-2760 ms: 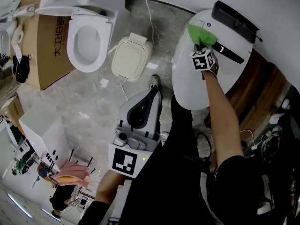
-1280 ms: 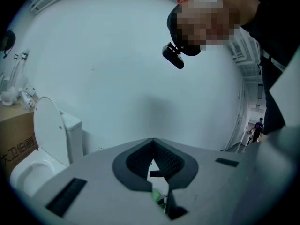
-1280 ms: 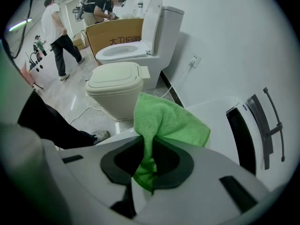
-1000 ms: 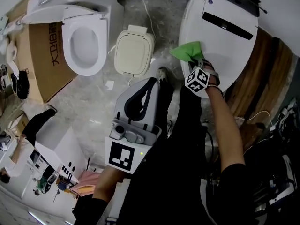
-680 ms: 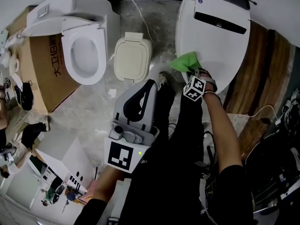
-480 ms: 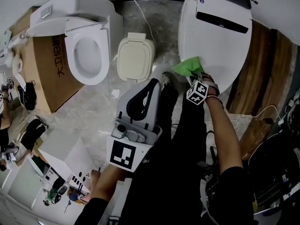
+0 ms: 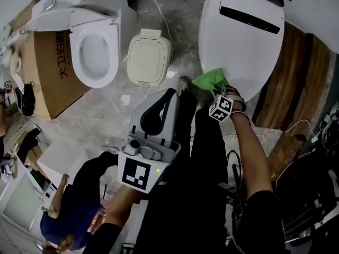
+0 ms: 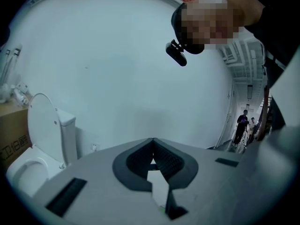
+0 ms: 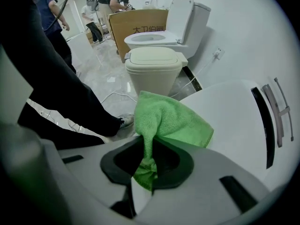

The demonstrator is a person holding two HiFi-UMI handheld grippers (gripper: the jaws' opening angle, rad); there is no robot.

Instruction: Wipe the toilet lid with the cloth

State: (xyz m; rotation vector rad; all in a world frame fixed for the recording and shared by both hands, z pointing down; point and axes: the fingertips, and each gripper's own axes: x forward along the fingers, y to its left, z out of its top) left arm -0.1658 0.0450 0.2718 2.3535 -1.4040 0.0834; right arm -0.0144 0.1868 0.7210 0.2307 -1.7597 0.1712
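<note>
Your right hand-held gripper (image 9: 150,159) clamps the green cloth (image 9: 171,121), which rests on the toilet lid's (image 7: 241,46) near edge. Left hand-held gripper (image 8: 152,150): jaws together, empty. Grey marble floor (image 7: 103,115).

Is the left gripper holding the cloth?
No, the left gripper is shut with nothing between its jaws; the green cloth is pinched in the right gripper at the toilet lid.

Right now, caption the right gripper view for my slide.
Right gripper shut on green cloth, which lies on the closed white toilet lid at its edge.
</note>
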